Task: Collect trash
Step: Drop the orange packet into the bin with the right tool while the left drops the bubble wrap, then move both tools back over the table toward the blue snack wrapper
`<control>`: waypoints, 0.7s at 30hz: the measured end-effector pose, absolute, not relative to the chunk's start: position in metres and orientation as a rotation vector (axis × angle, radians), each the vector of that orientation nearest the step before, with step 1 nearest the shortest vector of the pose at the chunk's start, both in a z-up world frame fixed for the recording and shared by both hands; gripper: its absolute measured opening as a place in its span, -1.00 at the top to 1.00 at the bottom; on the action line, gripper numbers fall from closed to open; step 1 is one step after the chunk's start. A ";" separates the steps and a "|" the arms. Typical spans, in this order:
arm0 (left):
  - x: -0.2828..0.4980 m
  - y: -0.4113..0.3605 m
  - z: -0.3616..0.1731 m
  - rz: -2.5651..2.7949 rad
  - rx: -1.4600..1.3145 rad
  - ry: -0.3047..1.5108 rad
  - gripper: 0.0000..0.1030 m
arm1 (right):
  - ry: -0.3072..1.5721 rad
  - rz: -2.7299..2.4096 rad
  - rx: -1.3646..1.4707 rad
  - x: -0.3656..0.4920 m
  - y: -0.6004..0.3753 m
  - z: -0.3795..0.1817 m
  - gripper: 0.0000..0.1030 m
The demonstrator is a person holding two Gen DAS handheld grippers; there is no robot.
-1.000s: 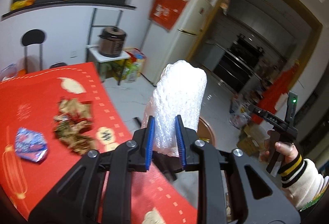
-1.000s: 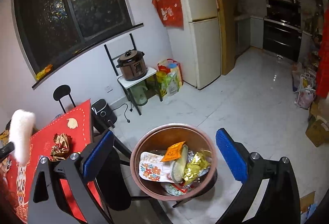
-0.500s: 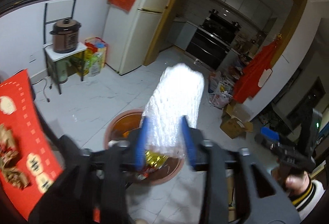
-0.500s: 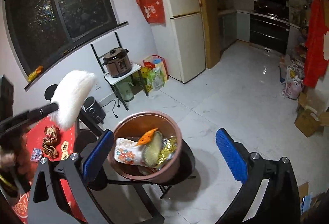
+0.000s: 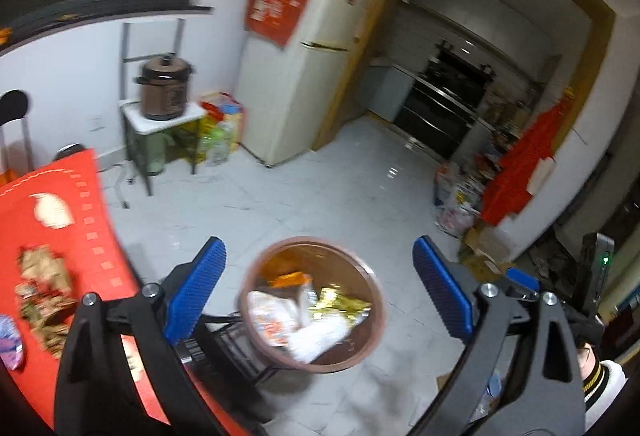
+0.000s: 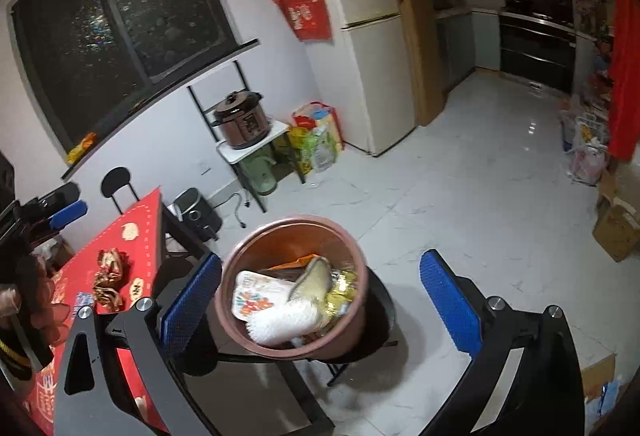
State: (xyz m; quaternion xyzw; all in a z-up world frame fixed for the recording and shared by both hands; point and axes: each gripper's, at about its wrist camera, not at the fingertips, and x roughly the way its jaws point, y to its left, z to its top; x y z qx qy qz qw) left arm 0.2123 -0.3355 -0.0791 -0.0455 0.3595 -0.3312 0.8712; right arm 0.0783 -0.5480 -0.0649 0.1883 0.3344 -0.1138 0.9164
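Observation:
My left gripper point(image 5: 318, 248) hovers above the brown round bin point(image 5: 370, 278); its jaws are opening and nothing is between them. The white foam net point(image 5: 320, 336) lies loose in the bin on top of printed and gold wrappers. My right gripper point(image 6: 320, 262) is open and empty, and the bin point(image 6: 296, 240) with the foam net point(image 6: 280, 324) sits below and beyond it. On the red tablecloth point(image 5: 60, 203) at the left lie crumpled gold-brown wrappers point(image 5: 44, 288) and a blue and white wrapper point(image 5: 10, 344). The same wrappers point(image 6: 110, 278) show in the right wrist view.
The bin rests on a black stool point(image 6: 380, 320) by the table corner. A fridge point(image 6: 368, 47), a rice cooker point(image 6: 240, 119) on a small stand, a black air fryer point(image 6: 198, 209) and a black chair point(image 6: 116, 181) line the wall. Cardboard boxes point(image 6: 616, 224) and bags stand at the right.
My left gripper swung right from over the table to above the bin and opened. The foam net it held now lies in the bin. The right gripper stayed open.

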 end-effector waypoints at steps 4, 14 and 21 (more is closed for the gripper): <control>0.202 -0.273 -0.071 -0.559 -0.110 0.731 -0.83 | 0.680 -0.161 0.390 0.102 -0.532 -0.064 -0.90; 0.151 -0.049 -0.066 -0.109 -0.246 0.712 -0.83 | 0.729 0.007 0.359 0.164 -0.453 -0.072 -0.90; 0.133 0.053 -0.087 0.026 -0.336 0.746 -0.83 | 0.770 0.075 0.318 0.200 -0.372 -0.071 -0.90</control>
